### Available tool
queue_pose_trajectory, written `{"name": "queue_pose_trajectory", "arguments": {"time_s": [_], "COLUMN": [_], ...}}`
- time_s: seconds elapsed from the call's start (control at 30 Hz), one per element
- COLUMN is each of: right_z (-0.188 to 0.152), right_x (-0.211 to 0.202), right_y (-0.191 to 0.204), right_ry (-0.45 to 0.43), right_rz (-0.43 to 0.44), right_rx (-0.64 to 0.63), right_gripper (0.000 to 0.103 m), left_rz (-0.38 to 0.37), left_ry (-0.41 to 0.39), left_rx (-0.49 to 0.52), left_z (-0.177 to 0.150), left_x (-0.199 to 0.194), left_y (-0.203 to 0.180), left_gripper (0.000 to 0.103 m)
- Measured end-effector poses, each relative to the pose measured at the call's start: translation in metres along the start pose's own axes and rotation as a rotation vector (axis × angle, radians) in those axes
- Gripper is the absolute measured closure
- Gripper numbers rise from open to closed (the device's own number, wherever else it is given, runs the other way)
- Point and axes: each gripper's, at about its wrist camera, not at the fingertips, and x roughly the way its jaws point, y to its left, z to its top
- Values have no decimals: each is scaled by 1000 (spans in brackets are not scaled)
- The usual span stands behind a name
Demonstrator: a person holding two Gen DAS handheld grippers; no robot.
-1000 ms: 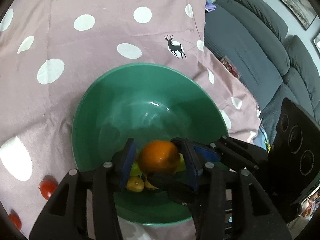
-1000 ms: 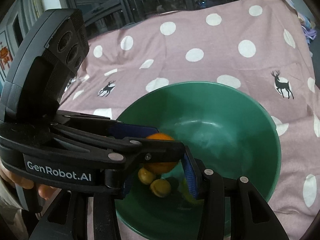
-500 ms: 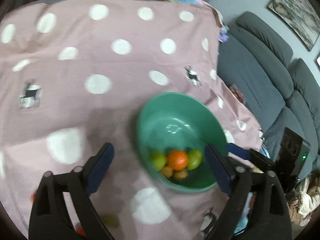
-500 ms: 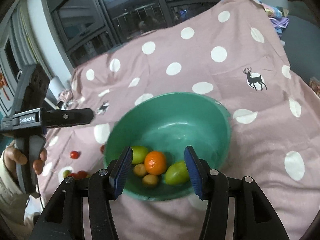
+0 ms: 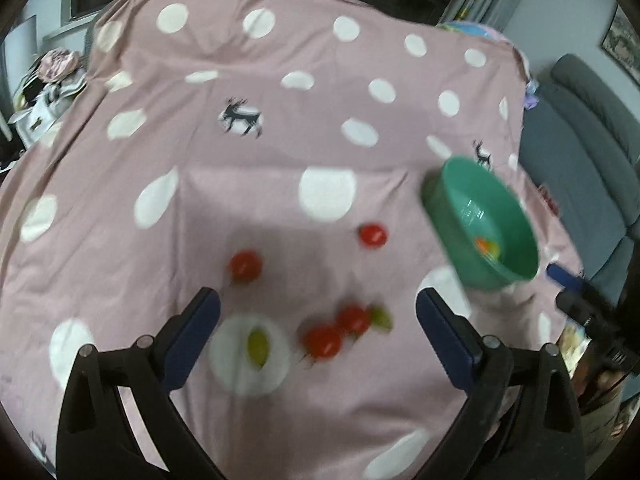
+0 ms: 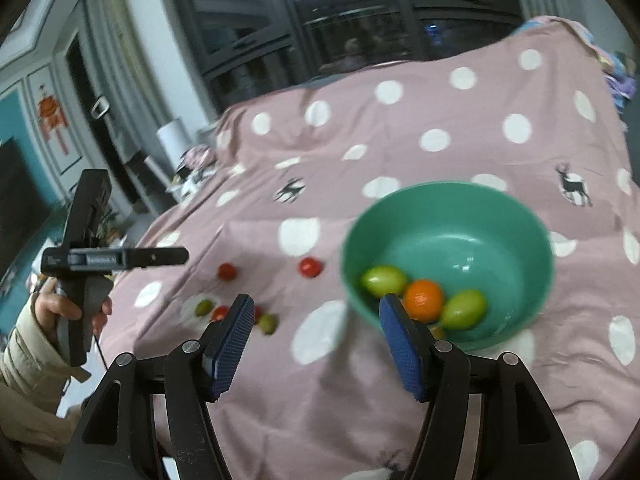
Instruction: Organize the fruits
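Your left gripper (image 5: 318, 324) hangs above the pink spotted cloth (image 5: 248, 152) with its jaws spread wide and nothing between them. Below the gap, loose on the cloth, lie two red tomatoes (image 5: 323, 341) touching each other, with a small green fruit (image 5: 380, 317) right against them. Another green fruit (image 5: 257, 346) sits on a white spot nearer your left finger. Two more tomatoes (image 5: 245, 266) lie farther out, well apart from one another. None of this fruit touches the pads.

Your right gripper (image 6: 316, 346) is also open wide and holds nothing. It sits low over the cloth, just in front of the green bowl (image 6: 448, 200), and its right-hand pad (image 6: 400, 354) overlaps the bowl's near rim in that view; whether they touch cannot be told. Inside the bowl an orange (image 6: 423, 299) rests between two green fruits (image 6: 383, 280), with something small and yellowish partly hidden behind the pad.

From the left camera the bowl stands off to the right, near the cloth's edge and the grey sofa (image 5: 580, 152). Both views are blurred.
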Motion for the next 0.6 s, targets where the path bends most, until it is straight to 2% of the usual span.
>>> {"name": "queue_pose_trajectory", "arguments": {"time_s": [0.1, 0.23, 0.47, 0.6], "right_z": [-3, -8, -25, -31], "right_x": [8, 21, 54, 70], "right_y": [17, 31, 54, 62], "right_ry": [27, 74, 190, 236], "right_rz": [28, 48, 57, 75], "right_rx": [-29, -47, -89, -100], "right_gripper": [37, 37, 37, 37], "left_rz": [21, 76, 74, 99], "left_ry": [6, 9, 28, 34], "left_rx": [1, 51, 63, 81], "left_z": [-17, -37, -58, -62], "left_x": [-3, -3, 6, 13], "left_y": [8, 13, 20, 22], "left_gripper": [4, 5, 7, 12]}}
